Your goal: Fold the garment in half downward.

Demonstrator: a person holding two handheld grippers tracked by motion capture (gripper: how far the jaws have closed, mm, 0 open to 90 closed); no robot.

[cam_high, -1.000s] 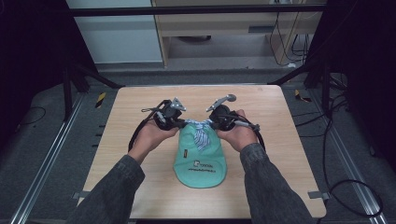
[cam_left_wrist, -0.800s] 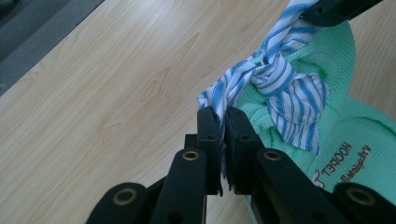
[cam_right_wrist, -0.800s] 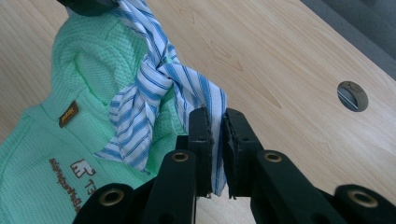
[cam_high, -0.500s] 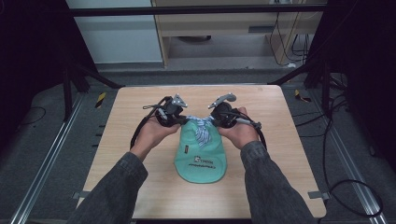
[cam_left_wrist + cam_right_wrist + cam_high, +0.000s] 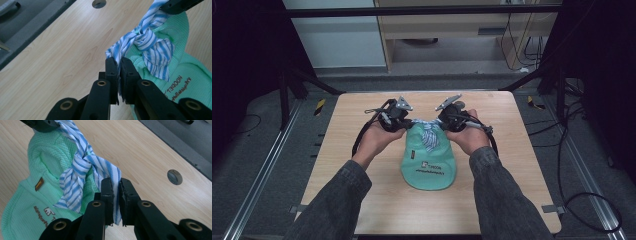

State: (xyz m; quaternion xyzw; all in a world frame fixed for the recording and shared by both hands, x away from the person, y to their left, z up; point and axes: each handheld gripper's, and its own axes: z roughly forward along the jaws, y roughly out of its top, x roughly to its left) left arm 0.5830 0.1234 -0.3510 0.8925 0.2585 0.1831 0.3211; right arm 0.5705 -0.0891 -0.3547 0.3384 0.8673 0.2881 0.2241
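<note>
From the high view we see the mint-green waffle-knit bib lying flat at the middle of the light wooden table, its blue-and-white striped cloth tie knotted at the far end. The left gripper view adds that our left claw pinches one tail of that tie; the right gripper view shows our right claw pressed on the other tail.

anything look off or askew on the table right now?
Nothing stands out. The mint-green waffle-knit bib lies flat on the light wooden table, its blue-and-white striped fabric ties knotted at the neck. The left claw and right claw each pinch one tie end. No spill, tear or damage visible.
</note>
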